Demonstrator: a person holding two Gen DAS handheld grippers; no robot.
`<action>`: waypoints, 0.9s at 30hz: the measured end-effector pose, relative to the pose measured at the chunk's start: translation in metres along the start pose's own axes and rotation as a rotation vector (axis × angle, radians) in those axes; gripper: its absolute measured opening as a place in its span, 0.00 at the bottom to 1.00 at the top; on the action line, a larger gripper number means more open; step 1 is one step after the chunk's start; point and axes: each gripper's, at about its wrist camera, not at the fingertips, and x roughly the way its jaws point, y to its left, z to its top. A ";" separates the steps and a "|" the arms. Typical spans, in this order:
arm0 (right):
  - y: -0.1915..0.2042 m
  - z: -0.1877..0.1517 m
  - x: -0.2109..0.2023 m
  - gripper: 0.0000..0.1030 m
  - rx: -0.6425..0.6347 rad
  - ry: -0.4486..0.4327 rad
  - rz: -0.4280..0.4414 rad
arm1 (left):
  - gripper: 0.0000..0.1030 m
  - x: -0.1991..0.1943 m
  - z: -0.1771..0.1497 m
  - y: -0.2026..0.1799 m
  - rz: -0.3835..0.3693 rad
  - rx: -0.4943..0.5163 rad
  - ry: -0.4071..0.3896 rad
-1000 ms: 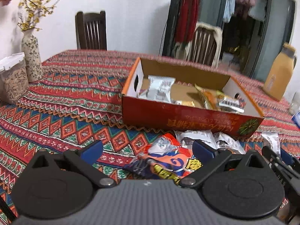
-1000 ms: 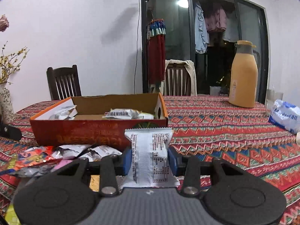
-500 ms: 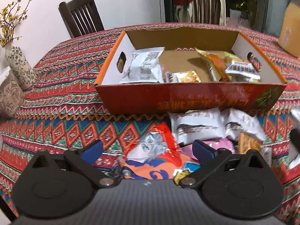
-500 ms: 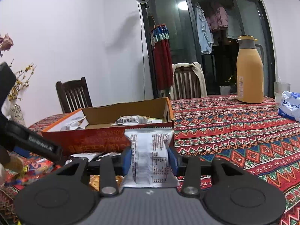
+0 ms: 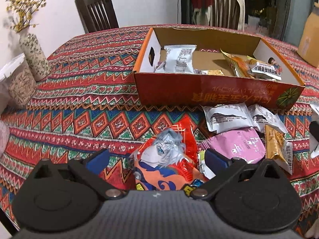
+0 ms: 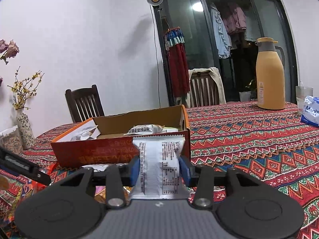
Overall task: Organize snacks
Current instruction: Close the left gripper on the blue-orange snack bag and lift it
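The right claw (image 6: 159,168) is clamped on a white packet (image 6: 159,165), its blue pads pressing the packet's two side edges. The packet stands upright in the grip, long axis running from the claw body up toward the serrated top seam, printed back panel facing the camera. It is held above the surface (image 6: 249,139), just in front of the near right corner of the box (image 6: 119,149).

The left claw (image 5: 157,158) is spread wide and holds nothing. It straddles an orange packet (image 5: 167,159) that lies flat on the surface, with its long axis running away from the claw toward the box (image 5: 217,91). The cartoon face sits mid-packet; the red end points at the box.

Risks, as I judge them: the white packet is soft and pinched only at its edges, so it could buckle or slip out on the way over the box wall. Carried too low, it could catch the box rim and nudge the box. If the left claw closes as it stands, its right pad may also catch the pink packet (image 5: 237,147) lying just beside. The foil may slide, not lift.
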 end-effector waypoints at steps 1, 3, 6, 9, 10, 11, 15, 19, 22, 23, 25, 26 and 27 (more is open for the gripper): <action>0.000 0.001 0.000 0.41 0.000 0.000 0.000 | 1.00 0.001 -0.002 0.002 -0.002 -0.013 0.005; 0.000 0.001 0.000 0.42 0.000 0.000 -0.001 | 1.00 0.007 -0.006 0.006 -0.007 -0.036 0.026; 0.000 0.001 0.000 0.42 0.000 0.001 0.000 | 1.00 0.011 -0.015 0.012 -0.027 -0.067 0.042; 0.000 0.001 0.000 0.42 0.000 0.000 -0.001 | 1.00 0.009 -0.023 0.018 -0.047 -0.088 0.037; 0.000 0.001 0.000 0.42 0.000 0.001 -0.001 | 1.00 0.009 -0.025 0.020 -0.052 -0.092 0.036; -0.001 0.001 0.000 0.42 0.000 0.001 -0.002 | 1.00 0.008 -0.028 0.022 -0.056 -0.098 0.032; -0.002 0.001 0.001 0.42 0.001 0.002 -0.008 | 1.00 0.007 -0.038 0.031 -0.095 -0.130 0.011; -0.002 0.001 0.002 0.43 0.003 0.005 -0.015 | 0.94 0.008 -0.047 0.041 -0.155 -0.175 -0.015; -0.002 0.001 0.002 0.43 0.005 0.007 -0.022 | 0.85 0.004 -0.051 0.044 -0.179 -0.178 -0.042; -0.001 0.001 0.002 0.43 0.005 0.009 -0.024 | 0.82 0.003 -0.052 0.044 -0.179 -0.173 -0.050; 0.000 0.001 0.003 0.43 0.007 0.015 -0.027 | 0.78 0.001 -0.055 0.045 -0.180 -0.166 -0.062; 0.000 0.001 0.003 0.43 0.008 0.017 -0.029 | 0.75 0.000 -0.056 0.046 -0.180 -0.164 -0.066; 0.000 0.001 0.004 0.43 0.009 0.019 -0.031 | 0.71 -0.001 -0.056 0.047 -0.179 -0.162 -0.069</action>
